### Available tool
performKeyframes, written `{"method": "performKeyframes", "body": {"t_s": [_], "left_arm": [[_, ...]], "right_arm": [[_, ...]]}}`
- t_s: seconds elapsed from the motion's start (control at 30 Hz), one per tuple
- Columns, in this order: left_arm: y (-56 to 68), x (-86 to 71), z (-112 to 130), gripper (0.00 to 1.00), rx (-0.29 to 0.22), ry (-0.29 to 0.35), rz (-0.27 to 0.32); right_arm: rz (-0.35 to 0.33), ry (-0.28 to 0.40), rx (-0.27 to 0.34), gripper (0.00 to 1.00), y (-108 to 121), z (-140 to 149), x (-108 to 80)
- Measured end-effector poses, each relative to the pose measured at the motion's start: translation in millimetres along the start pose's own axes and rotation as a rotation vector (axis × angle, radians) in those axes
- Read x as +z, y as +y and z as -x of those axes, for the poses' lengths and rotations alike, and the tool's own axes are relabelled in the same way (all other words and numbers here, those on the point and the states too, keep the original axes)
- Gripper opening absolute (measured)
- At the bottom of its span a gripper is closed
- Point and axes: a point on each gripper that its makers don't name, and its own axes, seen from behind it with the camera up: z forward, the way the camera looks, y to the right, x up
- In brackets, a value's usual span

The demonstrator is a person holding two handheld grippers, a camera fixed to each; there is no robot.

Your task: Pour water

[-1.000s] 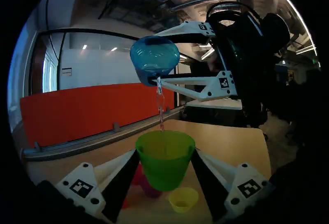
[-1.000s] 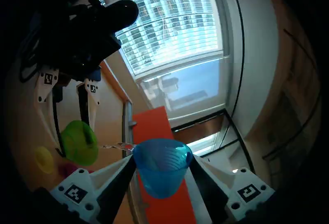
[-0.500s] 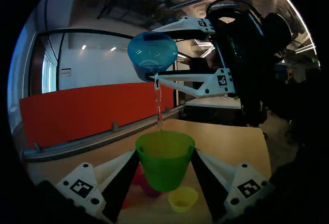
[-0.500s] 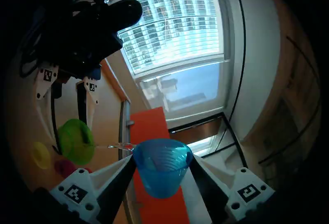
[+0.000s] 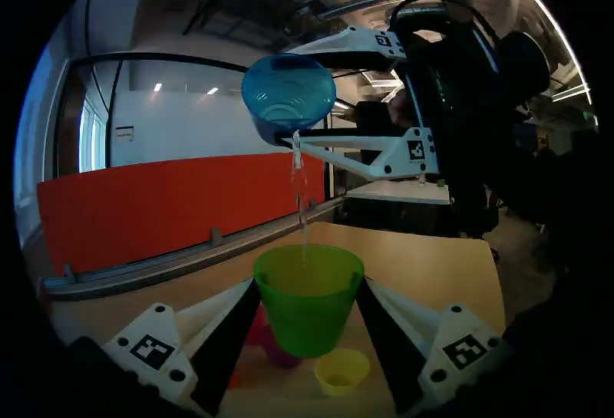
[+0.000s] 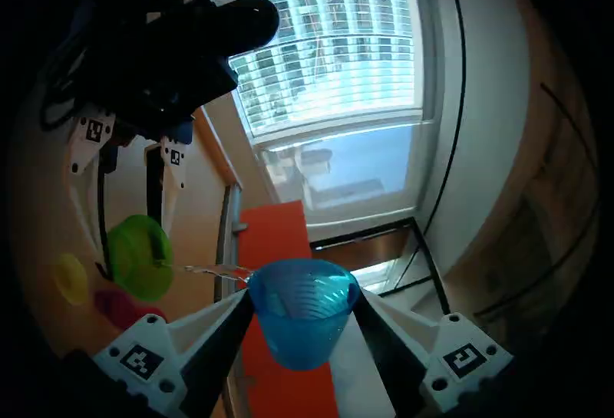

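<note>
The right gripper (image 6: pixel 304 303), raised and tilted, jaws clamped on a blue cup (image 6: pixel 303 330), streams water (image 5: pixel 299 188) into the upright green cup (image 5: pixel 308 311) below, clamped between the jaws of the left gripper (image 5: pixel 307 289).

Water (image 5: pixel 298 188) being poured into a green cup (image 5: pixel 308 307)
The green cup is being clamped by the left gripper (image 5: pixel 307 295); directly above it, water is being streamed from a tilted blue cup (image 5: pixel 288 96).

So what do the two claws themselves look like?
Left claw and right claw match: white tapering fingers with black inner faces, a square black-and-white marker on each finger. Behind the fingers sits a bulky black body with looping black cables.
</note>
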Motion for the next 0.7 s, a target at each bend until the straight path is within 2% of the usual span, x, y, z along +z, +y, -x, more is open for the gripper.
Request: {"method": "performKeyframes", "body": {"t_s": [0.7], "left_arm": [[-1.0,0.9,0.6,0.85,-0.004,0.001,0.001]], "right_arm": [[0.018,0.003,-0.079,0.91,8.3,-3.3,-1.5]]}}
